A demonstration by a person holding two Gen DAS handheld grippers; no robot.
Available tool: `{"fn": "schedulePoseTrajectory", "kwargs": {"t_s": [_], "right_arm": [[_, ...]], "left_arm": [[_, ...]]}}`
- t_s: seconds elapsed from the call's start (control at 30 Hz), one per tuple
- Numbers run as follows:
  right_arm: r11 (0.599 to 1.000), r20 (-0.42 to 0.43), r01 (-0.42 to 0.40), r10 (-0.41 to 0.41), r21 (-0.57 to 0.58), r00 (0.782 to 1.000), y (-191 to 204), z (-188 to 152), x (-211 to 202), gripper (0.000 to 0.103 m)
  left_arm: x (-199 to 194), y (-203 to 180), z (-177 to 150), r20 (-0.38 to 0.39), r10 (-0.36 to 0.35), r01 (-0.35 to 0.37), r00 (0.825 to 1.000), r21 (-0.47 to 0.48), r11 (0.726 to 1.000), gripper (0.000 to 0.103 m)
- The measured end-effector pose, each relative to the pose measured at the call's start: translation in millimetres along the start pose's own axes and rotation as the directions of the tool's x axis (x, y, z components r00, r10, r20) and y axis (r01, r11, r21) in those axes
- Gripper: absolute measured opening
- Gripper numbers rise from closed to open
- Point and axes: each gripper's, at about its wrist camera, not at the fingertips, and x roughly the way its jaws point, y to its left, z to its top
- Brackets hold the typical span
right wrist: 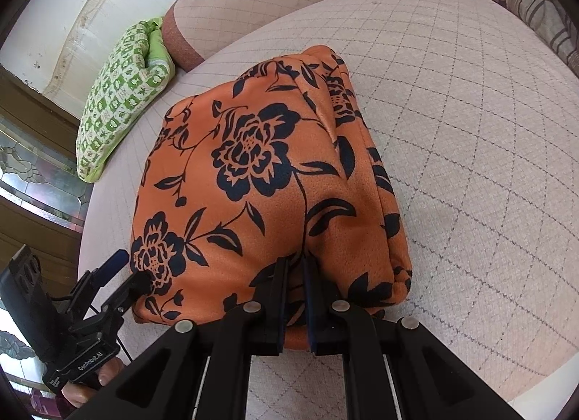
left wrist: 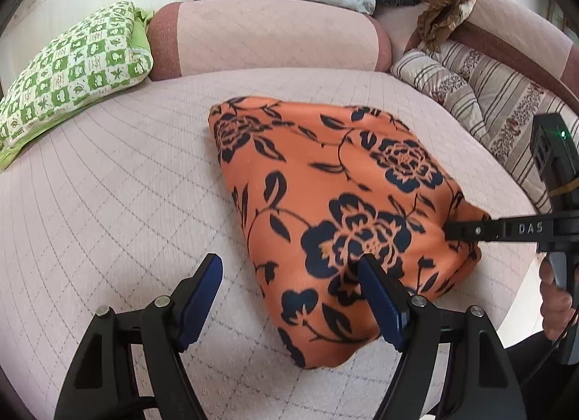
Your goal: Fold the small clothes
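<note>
Cloth work, mid-fold. Left gripper [left wrist: 289,268] stands spread, one pad over bare bed cover [left wrist: 108,202], the other resting on the orange floral garment [left wrist: 325,184]. Right gripper [right wrist: 295,264] is pressed together, pinching the garment's near edge. Judgement: left should close on that edge too, then both carry it over evenly.

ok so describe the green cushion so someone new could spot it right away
Start at the quilted pale pink sofa seat where the orange floral garment lies. At its left end, beside the pink bolster, rests the green cushion. Only it has green-and-white leaf checks; the other cushions are striped.
</note>
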Motion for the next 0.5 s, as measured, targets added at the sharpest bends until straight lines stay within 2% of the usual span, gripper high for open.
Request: {"fn": "schedulePoseTrajectory", "kwargs": {"t_s": [0.27,0.5], "right_arm": [[1.000,-0.009,-0.007,0.007,-0.010,1.000,0,2,1,0.011],[0.999,-0.042,-0.053,0.052,-0.011,0.998,-3,11,-1,0.011]], "left_arm": [[15,9,14,-0.015,0.016,-0.017,1.000,-0.065,0.998,0.078],[33,8,20,-0.042,0.026,-0.029,0.999,-0.073,0.997,0.080]]}}
